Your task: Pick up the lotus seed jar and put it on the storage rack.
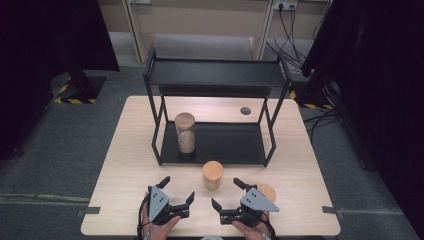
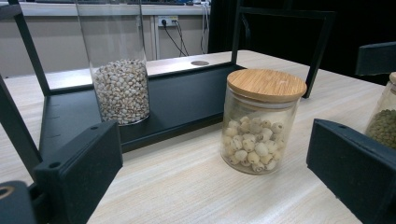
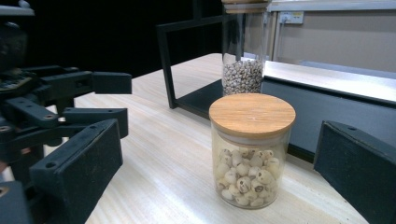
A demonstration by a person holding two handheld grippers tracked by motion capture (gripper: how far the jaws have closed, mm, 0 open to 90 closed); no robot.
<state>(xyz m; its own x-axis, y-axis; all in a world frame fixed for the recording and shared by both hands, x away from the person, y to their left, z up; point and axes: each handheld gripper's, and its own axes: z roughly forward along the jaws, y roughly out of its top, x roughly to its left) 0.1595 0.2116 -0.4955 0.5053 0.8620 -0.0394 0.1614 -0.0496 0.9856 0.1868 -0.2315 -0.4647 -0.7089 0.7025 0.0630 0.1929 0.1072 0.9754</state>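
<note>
High view: short jar (image 1: 212, 175) with a bamboo lid stands on the table (image 1: 125, 165) at lower centre of frame, just in front of the black rack (image 1: 215, 75), between and slightly above the two grippers. Left gripper (image 1: 176, 190) at lower left, right gripper (image 1: 223, 194) at lower right. Both sets of jaws are spread wide, nothing between them, neither touches the jar.

Tall jar (image 1: 185, 132) stands on the rack's lower shelf, left side. Third jar (image 1: 267, 193) sits at the right, mostly behind the right gripper, lid top visible.

Left gripper view adds detail: short jar (image 2: 261, 120) sits right of centre, ahead of the jaws, filled with pale round seeds. Tall jar (image 2: 119, 65) at upper left holds small whitish grains, top cropped. Third jar (image 2: 385, 116) at the right edge holds dark green beans, which the high view doesn't resolve. Wall sockets with cables at top centre.

Right gripper view: short jar (image 3: 250, 149) is dead centre, close, in line with the gap between the jaws but ahead of them, apart from both. Left gripper (image 3: 109, 100) is at the left of frame, jaws apart. Tall jar (image 3: 243, 51) directly behind the short one.

No readable labels, brands or writing on any jar or on the rack.
</note>
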